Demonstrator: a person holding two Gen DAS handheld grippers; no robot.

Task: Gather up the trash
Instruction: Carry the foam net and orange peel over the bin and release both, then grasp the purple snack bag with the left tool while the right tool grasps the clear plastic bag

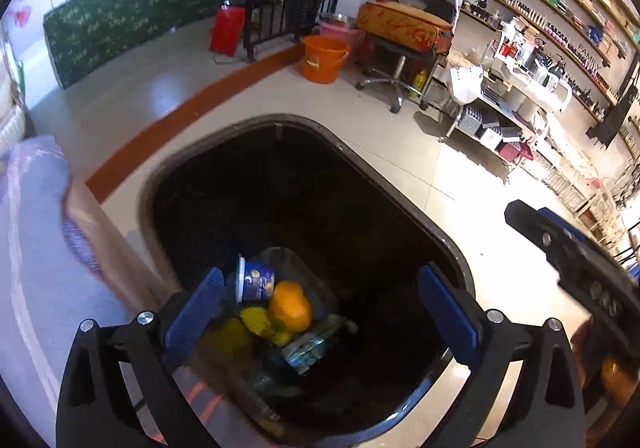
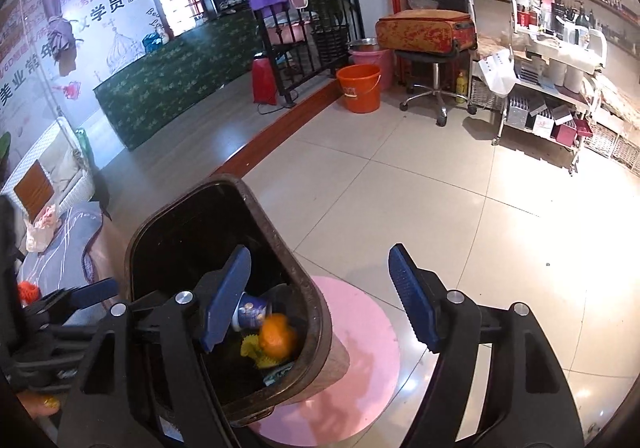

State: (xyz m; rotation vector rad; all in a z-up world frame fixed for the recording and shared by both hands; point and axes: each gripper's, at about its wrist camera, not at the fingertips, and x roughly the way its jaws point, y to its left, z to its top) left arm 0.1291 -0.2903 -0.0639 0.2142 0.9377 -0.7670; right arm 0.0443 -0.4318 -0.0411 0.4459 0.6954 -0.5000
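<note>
A dark trash bin (image 1: pixel 440 232) (image 2: pixel 316 312) stands on the tiled floor. Inside it lie an orange (image 1: pixel 290 306) (image 2: pixel 276 336), a blue and white cup (image 1: pixel 254 280) (image 2: pixel 250 312), a yellow piece (image 1: pixel 254 318) (image 2: pixel 252 348) and a green wrapper (image 1: pixel 308 346). My left gripper (image 1: pixel 324 312) is open and empty, right above the bin's mouth. My right gripper (image 2: pixel 320 300) is open and empty, over the bin's right rim. The right gripper shows at the right edge of the left wrist view (image 1: pixel 576 252).
A round pink mat (image 2: pixel 360 360) lies under the bin. A table with a grey cloth (image 1: pixel 36 248) (image 2: pixel 64 248) stands to the left, with a crumpled bag (image 2: pixel 40 228) on it. An orange bucket (image 2: pixel 358 88), a stool (image 2: pixel 436 88) and a shelf trolley (image 2: pixel 548 100) stand farther off.
</note>
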